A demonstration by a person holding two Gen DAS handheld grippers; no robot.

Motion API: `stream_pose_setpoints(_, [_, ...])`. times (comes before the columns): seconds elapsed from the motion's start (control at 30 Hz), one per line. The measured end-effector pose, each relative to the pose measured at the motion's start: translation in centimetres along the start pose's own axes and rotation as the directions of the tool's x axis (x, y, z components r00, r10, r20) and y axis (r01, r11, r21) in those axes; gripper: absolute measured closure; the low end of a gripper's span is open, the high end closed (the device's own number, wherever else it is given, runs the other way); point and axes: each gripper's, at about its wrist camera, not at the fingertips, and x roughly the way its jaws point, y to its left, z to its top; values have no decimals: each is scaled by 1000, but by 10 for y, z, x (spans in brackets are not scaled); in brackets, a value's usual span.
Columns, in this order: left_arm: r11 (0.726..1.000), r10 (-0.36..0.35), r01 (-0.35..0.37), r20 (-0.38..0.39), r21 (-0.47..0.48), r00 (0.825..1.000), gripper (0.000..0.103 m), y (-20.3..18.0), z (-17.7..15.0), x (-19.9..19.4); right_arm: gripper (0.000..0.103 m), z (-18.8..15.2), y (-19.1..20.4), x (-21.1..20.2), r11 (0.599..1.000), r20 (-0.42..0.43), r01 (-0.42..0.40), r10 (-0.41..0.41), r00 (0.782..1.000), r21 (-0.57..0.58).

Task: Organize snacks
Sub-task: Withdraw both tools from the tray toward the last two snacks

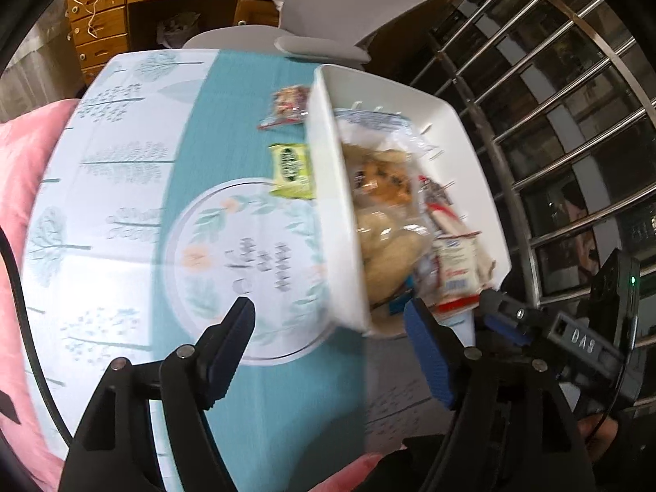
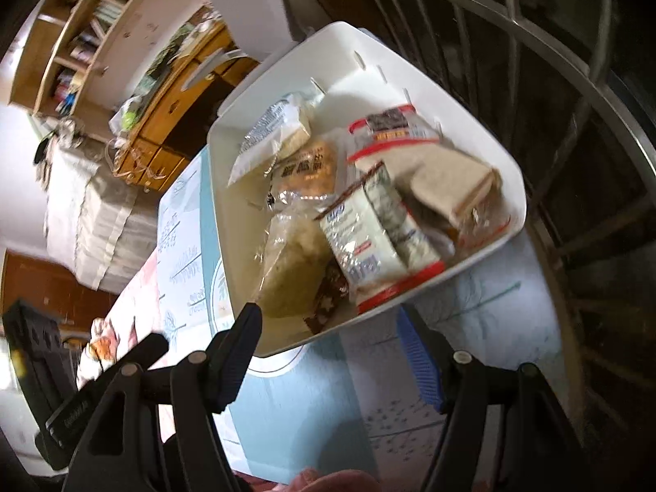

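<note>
Your left gripper (image 1: 328, 324) and right gripper (image 2: 328, 328) both stand wide with nothing pinched — each hangs at the near corner of the white bin (image 2: 229, 188). The bin sits on the teal tablecloth (image 1: 229, 82), packed with wrapped snacks (image 2: 361, 238); a green packet (image 1: 292, 170) and a red packet (image 1: 287, 106) lie just beside it.

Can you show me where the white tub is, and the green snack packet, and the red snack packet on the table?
white tub (image 1: 324, 172): left wrist view, on its outer side wall.
green snack packet (image 1: 292, 170): left wrist view, middle of the wrapper.
red snack packet (image 1: 287, 107): left wrist view, middle of the wrapper.
</note>
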Motion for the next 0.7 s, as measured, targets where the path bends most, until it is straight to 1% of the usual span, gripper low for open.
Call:
stream_pose_setpoints(0.17, [999,33,-33,-14,33,999,27,40,4,-24,35,-15,17,12,991,-6,48,-47,999,124])
stream_pose_setpoints(0.23, [998,44,-43,-17,49,999,27,56,6,-34,35,-22,25,15,981,0,73,-75,997,178])
stream_pose_setpoints(0.27, [997,46,-45,-23,58,999,27,65,7,-39,35,-24,26,16,977,3,73,-75,997,200])
stream_pose_setpoints(0.33, [996,56,-53,-41,77,998,26,81,11,-46,35,-32,33,20,965,6,79,-84,996,252])
stream_pose_setpoints(0.5, [988,77,-64,-87,140,993,26,123,22,-62,33,-52,54,27,930,28,120,-138,990,348])
stream_pose_setpoints(0.7, [973,94,-64,-128,221,987,26,158,50,-68,33,-75,81,37,869,87,118,-181,980,481])
